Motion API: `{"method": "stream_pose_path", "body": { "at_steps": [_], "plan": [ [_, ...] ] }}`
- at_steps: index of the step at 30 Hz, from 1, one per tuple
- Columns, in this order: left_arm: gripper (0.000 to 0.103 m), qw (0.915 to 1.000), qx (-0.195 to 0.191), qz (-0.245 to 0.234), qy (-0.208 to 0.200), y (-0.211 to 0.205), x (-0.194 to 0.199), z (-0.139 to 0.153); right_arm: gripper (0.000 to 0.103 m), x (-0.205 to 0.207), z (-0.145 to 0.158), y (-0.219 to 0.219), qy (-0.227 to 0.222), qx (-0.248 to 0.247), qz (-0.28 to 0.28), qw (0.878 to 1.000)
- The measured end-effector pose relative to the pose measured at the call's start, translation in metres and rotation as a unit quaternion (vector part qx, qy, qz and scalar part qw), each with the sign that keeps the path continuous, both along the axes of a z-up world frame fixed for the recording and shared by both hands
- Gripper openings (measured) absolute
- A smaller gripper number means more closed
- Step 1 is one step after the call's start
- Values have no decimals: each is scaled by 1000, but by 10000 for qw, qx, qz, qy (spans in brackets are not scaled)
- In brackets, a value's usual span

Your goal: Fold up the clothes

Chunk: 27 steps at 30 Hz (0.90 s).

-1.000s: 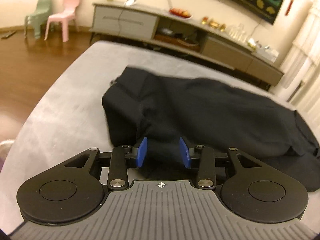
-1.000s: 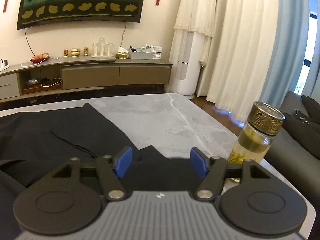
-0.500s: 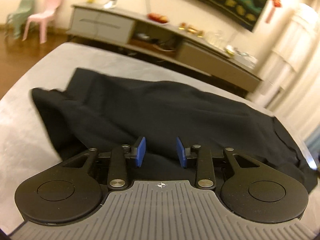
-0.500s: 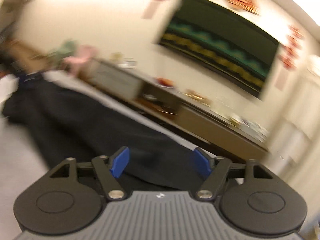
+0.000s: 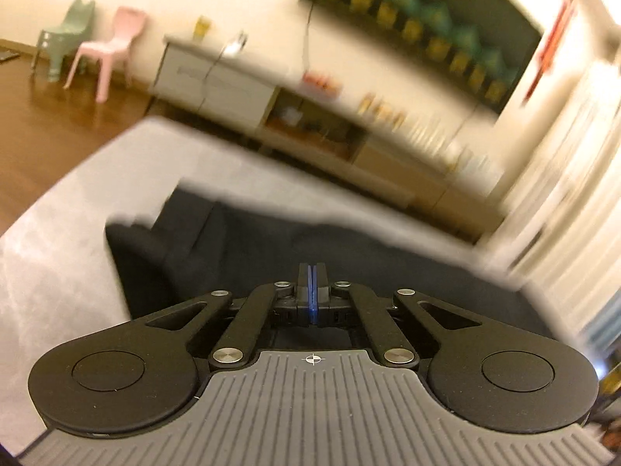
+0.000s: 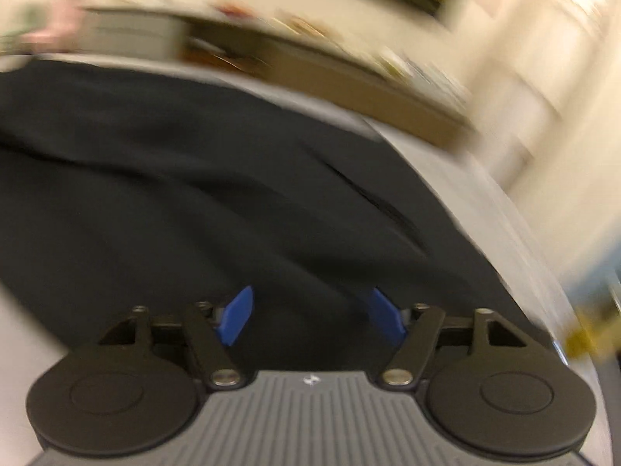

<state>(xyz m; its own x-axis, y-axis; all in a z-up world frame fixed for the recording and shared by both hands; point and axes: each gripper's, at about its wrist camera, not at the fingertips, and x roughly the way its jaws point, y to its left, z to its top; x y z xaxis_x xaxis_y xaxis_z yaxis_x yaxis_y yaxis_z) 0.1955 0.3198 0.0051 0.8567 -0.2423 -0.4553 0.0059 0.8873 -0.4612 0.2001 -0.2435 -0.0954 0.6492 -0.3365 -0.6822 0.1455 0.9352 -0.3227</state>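
Note:
A black garment (image 5: 233, 240) lies crumpled across the grey table (image 5: 58, 256). My left gripper (image 5: 310, 272) hovers low over its near part, blue pads pressed flat together; no cloth shows between them. In the right wrist view the same black garment (image 6: 194, 194) fills the middle, blurred, with a seam running diagonally. My right gripper (image 6: 310, 310) is just above it, its jaws apart and closing. The cloth lies under and between the blue fingertips (image 6: 236, 314), and the pads do not press on it.
The table's pale edge (image 6: 485, 202) curves past on the right, with a blurred yellow bottle (image 6: 590, 334) near it. A long TV cabinet (image 5: 240, 85), a pink chair (image 5: 112, 50) and a green chair (image 5: 66, 42) stand beyond on the wood floor. White curtains (image 5: 574, 178) hang at the right.
The left jaws have gone from apart to fully shut and that view has tilted. The right gripper swung from the table's bottle end over to the garment, and its jaws have narrowed.

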Motion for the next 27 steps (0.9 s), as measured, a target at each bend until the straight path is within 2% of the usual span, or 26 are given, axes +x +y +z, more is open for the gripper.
{"method": "stream_pose_path", "body": {
  "at_steps": [1, 2, 4, 6, 8, 11, 13, 15, 18, 20, 22, 23, 25, 27],
  "plan": [
    [0, 9998, -119, 7, -171, 2, -5, 8, 50, -2, 0, -19, 41, 15, -334, 9994],
    [0, 9992, -234, 13, -331, 4, -9, 16, 47, -6, 9, -21, -63, 138, -332, 9993],
    [0, 9992, -349, -25, -205, 6, -6, 14, 51, -19, 34, 15, -424, 343, 389, 9978],
    [0, 9994, -325, 57, 85, 9, -1, 3, 59, -24, 52, 87, -602, 254, 1469, 9870],
    [0, 9986, -352, 227, 310, 16, -2, -6, 61, -24, 64, 159, -721, 179, 2470, 9662],
    [0, 9951, -725, 609, 289, 43, -13, -6, 61, -20, 61, 266, -808, 45, 3699, 9255],
    [0, 9915, -815, 951, 356, 62, -24, -6, 61, -9, 48, 330, -786, -204, 4191, 9043],
    [8, 9884, -681, 1249, 524, 78, -31, -7, 61, 4, 35, 372, -703, -354, 4493, 8899],
    [11, 9877, -590, 1227, 773, 97, -37, -15, 61, 23, 18, 423, -567, -551, 4850, 8709],
    [13, 9891, -634, 1043, 825, 100, -37, -19, 57, 39, 6, 438, -390, -586, 4931, 8671],
    [18, 9922, -584, 682, 866, 98, -33, -21, 30, 63, -2, 444, -113, -487, 5005, 8643],
    [19, 9932, -502, 557, 893, 92, -34, -22, 2, 73, 1, 447, 35, -337, 4978, 8667],
    [25, 9945, -188, 321, 974, 80, -24, -26, 2, 95, 22, 434, 1, 212, 4701, 8824],
    [30, 9946, 110, 244, 1001, 61, -14, -31, 2, 109, 47, 412, -112, 839, 4427, 8927]
  ]
}}
